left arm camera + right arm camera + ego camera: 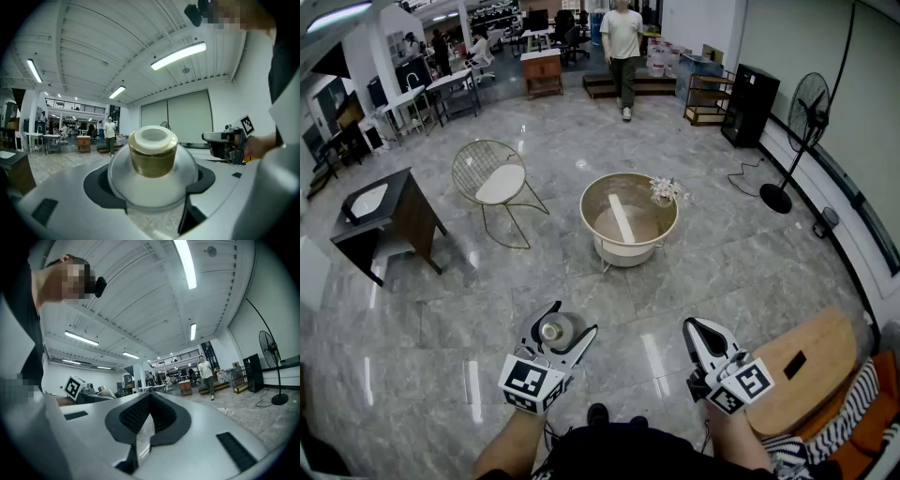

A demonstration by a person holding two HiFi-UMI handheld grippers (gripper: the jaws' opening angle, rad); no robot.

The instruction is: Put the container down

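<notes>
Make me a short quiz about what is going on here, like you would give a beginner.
1. What does the left tool hold?
A. a cup
B. a round container with a gold neck
C. nothing

2. True or false: the right tool has its jaws spread wide around a box.

3. Fill in: the small bunch of flowers rests on the round ____.

Key: 1 B. 2 false, its jaws are together and empty. 3 table.
</notes>
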